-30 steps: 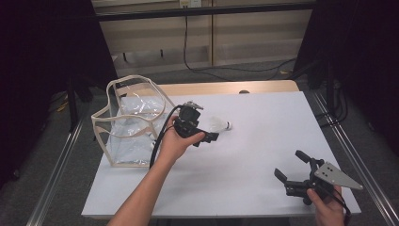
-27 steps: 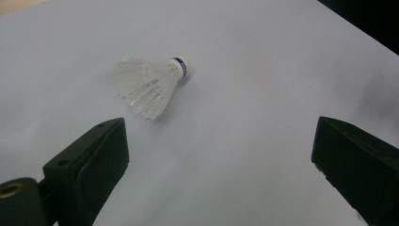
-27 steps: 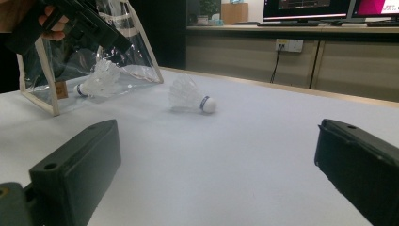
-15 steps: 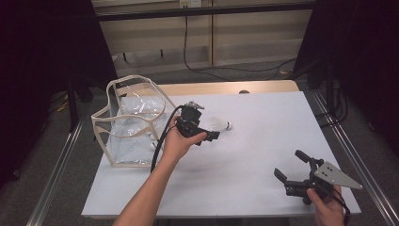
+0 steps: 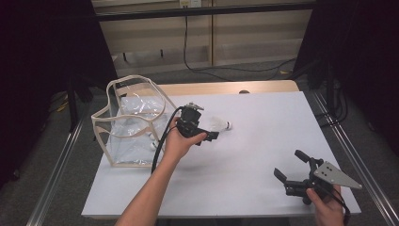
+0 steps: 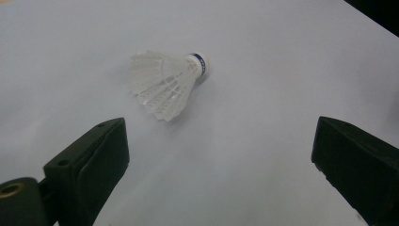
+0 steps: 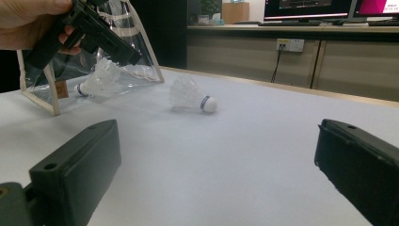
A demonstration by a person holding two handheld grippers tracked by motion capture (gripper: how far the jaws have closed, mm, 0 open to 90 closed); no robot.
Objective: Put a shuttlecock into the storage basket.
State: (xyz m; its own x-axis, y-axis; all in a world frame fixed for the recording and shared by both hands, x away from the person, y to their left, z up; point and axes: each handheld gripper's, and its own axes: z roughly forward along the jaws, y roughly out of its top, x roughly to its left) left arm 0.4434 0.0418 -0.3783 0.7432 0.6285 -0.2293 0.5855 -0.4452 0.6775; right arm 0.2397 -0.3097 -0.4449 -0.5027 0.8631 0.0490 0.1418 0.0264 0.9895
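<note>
Leftmost, a clear pouch with cream piping stands at the left edge of the white surface, its open mouth facing up; a second shuttlecock shows through its clear wall in the right gripper view. Just right of the pouch, the left gripper hangs over the surface in the person's left hand, its cable looping down beside the forearm. In the left gripper view its fingers stand wide apart and hold nothing, with bare surface between them. A white shuttlecock lies on its side just ahead of those fingers, apart from them, its blue-banded cork pointing away to the right and its feather skirt toward the pouch. From above, this shuttlecock rests near the middle of the surface, just beside the left gripper's tip. To its right the surface runs open and bare as far as the far edge and the right edge, leaving wide room. At the near right corner, the right gripper sits low in the right hand, grey plate on top. Its fingers are also spread wide, grip nothing, and point across the bare surface toward the shuttlecock, well apart from it.
</note>
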